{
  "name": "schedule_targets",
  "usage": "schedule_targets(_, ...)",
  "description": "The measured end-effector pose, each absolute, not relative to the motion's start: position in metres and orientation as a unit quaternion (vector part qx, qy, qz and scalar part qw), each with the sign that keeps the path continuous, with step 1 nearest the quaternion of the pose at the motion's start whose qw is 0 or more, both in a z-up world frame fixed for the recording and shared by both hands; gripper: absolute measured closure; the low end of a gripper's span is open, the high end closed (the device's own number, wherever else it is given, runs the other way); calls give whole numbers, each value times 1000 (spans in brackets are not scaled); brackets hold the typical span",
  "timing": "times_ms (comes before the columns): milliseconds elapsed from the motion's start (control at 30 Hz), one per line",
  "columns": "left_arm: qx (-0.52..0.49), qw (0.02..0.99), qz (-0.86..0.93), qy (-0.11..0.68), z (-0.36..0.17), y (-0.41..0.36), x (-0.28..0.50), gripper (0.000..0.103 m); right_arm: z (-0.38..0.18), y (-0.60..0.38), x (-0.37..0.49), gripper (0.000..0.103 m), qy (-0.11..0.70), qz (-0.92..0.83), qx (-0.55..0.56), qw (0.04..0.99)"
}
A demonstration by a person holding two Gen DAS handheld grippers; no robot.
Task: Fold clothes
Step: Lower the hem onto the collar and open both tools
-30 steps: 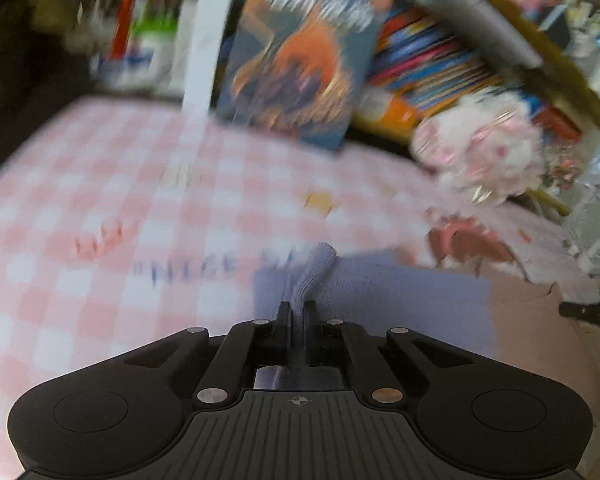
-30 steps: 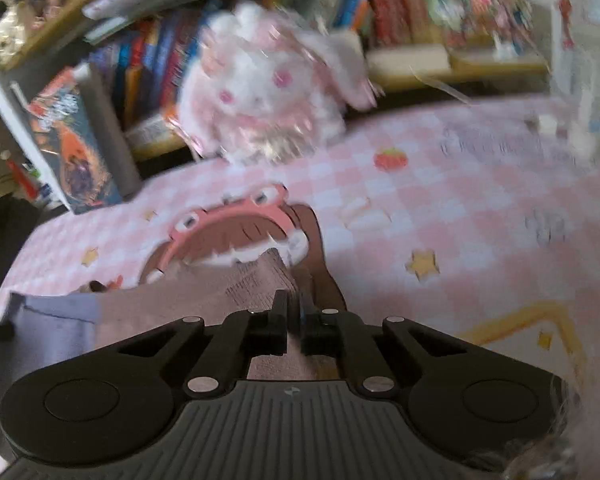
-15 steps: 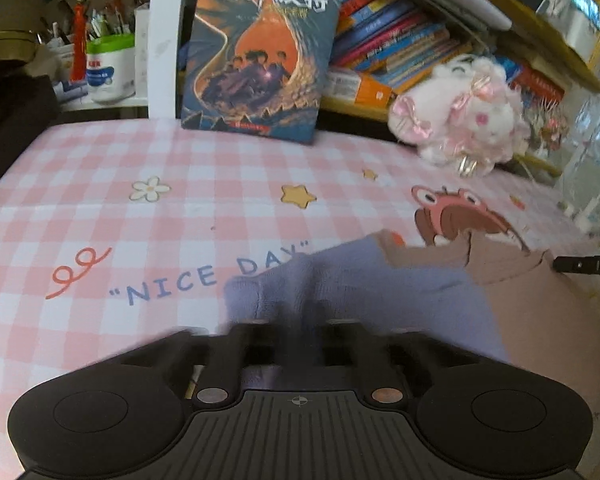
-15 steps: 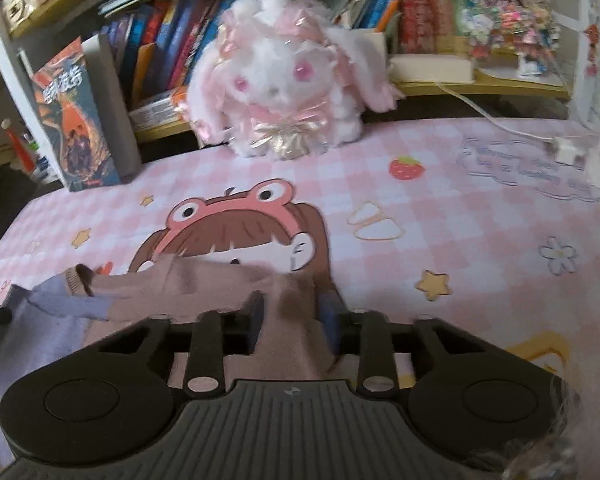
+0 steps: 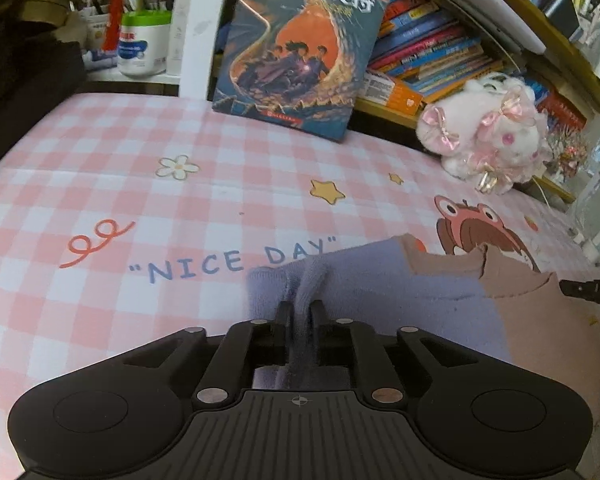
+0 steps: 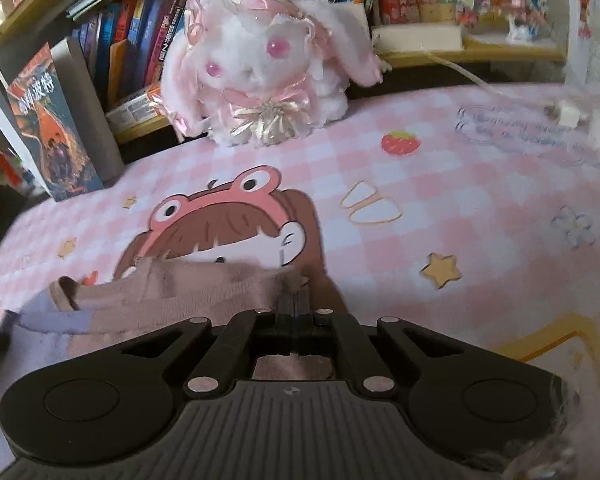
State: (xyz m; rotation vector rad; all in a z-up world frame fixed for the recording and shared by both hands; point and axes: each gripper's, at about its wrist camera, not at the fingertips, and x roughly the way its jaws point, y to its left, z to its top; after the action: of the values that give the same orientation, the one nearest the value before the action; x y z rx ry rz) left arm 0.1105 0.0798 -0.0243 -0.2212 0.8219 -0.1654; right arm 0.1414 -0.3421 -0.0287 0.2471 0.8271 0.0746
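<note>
i have the garment (image 5: 440, 312) lying on the pink checked counter (image 5: 140, 200) straight ahead of both sets of fingers, its far edge running left to right between them. the lavender end sits at my left gripper (image 5: 301, 308) and the dusty-pink end at my right gripper (image 6: 294, 304), so the long axis of that edge spans from one hand to the other.

the left fingers are nearly together with a ridge of lavender cloth bunched up between them. the right fingers are pressed together at the pink corner of the garment (image 6: 172, 292); cloth shows just behind the tips, so i judge it pinched, though blur makes that less sure.

each hand is nearest its own end, and the cloth between them looks fairly taut. whichever way the edge travels, i judge both hands must move in parallel, keeping that edge square. the plush rabbit (image 6: 260, 64) and the book (image 5: 300, 40) stand well beyond.
</note>
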Motion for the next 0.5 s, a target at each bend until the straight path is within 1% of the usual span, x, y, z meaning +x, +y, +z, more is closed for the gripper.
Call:
schedule_targets(33,-104,910,-73,394,-22,81,108,75,-27,-342,140,102,398,34,116,909)
schedule_targets(67,-99,915,-62,385,-17,83,103,58,-25,-342,138,102,394,33,113,912)
schedule_targets(100,-97,921,-55,374,-12,84,97,51,-20,-342,134,101,387,33,114,915)
schedule_targets(233,-103,933,-62,339,6,86,75,48,-1,-343,113,101,367,33,111,923)
schedule_targets(300,-100,935,-73,331,10,80,65,39,5,-340,99,101,364,38,107,924)
schedule_targets(500,-95,931,-97,337,7,59,41,38,10,-317,62,100,372,44,92,922)
